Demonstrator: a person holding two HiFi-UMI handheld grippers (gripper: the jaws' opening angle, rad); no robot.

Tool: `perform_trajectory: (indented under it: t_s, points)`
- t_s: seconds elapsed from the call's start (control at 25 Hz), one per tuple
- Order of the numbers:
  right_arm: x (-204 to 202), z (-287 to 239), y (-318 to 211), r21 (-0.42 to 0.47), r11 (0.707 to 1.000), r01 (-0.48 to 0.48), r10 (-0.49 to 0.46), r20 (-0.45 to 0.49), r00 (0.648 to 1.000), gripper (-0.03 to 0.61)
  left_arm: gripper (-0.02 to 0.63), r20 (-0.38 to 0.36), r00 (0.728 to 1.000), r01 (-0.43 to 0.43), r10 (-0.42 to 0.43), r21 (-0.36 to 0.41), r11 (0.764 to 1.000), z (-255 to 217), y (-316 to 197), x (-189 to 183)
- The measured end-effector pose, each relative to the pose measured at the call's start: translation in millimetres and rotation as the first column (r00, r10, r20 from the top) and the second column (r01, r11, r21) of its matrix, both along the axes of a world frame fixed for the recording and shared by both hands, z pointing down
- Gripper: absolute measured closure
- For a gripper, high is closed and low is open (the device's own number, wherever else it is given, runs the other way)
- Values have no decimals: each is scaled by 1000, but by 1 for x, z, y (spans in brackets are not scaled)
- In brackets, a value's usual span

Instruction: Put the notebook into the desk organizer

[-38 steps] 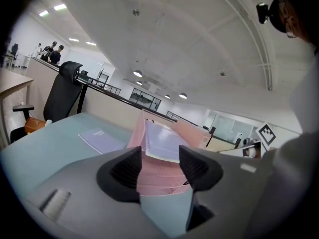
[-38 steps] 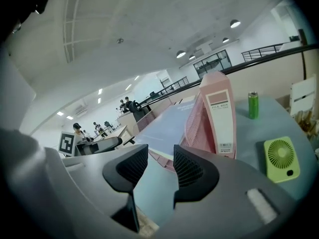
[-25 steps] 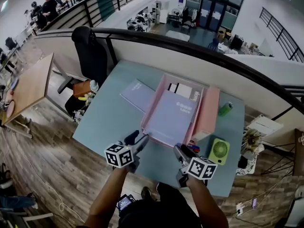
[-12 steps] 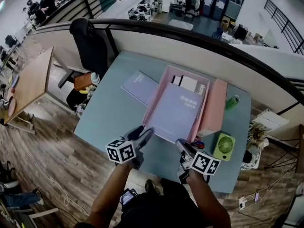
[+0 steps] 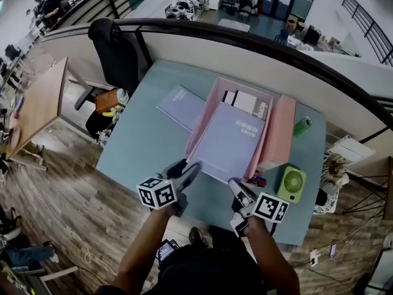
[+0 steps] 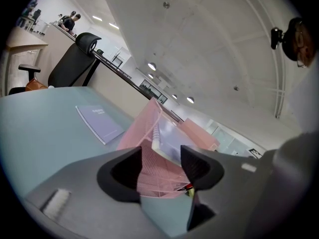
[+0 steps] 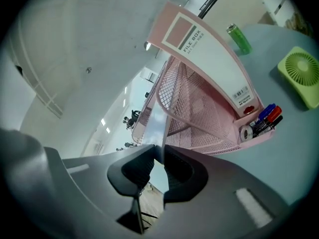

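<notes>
Already the notebook leaned inside the pink desk organizer, its near edge jutting past the front rim. The right hand-held gripper had just been closing on that edge's right corner, jaws nearly together on the thin cover. The left hand-held gripper sat at the organizer's front left corner, jaws apart and empty. A second notebook lay flat on the worktop just beside the organizer.

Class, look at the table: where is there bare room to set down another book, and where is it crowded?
Bare: the table's left-front stretch, bordered by the flat notebook, the organizer and the left gripper. Crowded: the right side, where the fan and the can stand beside the organizer.
</notes>
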State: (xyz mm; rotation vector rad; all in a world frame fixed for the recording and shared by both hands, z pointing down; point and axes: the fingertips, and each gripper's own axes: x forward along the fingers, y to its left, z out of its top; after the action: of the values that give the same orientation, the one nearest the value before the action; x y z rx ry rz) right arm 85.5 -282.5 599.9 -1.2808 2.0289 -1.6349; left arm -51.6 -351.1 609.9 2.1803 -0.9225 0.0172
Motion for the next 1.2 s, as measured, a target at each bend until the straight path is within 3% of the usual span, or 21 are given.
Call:
perform_trajectory:
  t_s: [0.4, 0.52, 0.68, 0.88, 1.04, 1.2]
  points:
    - [1, 1, 27, -17, 999, 48, -47, 50, 998, 529, 337, -15, 1000, -15, 15, -1, 1000, -3, 7, 1]
    - [2, 2, 33, -17, 998, 53, -53, 35, 998, 526, 366, -12, 999, -37, 37, -11, 999, -2, 13, 5]
    - [6, 6, 32, 40, 997, 68, -65, -79, 995, 504, 406, -3, 998, -64, 64, -17, 998, 1, 21, 11]
    - [25, 6, 24, 128, 992, 14, 24, -290, 957, 482, 442, 26, 997, -71, 71, -8, 997, 0, 24, 13]
    - [25, 4, 23, 157, 987, 32, 36, -407, 913, 482, 449, 139, 987, -85, 79, 40, 996, 1, 29, 11]
    - [17, -11, 30, 212, 974, 84, 43, -533, 845, 489, 448, 266, 962, -99, 67, 108, 989, -1, 38, 5]
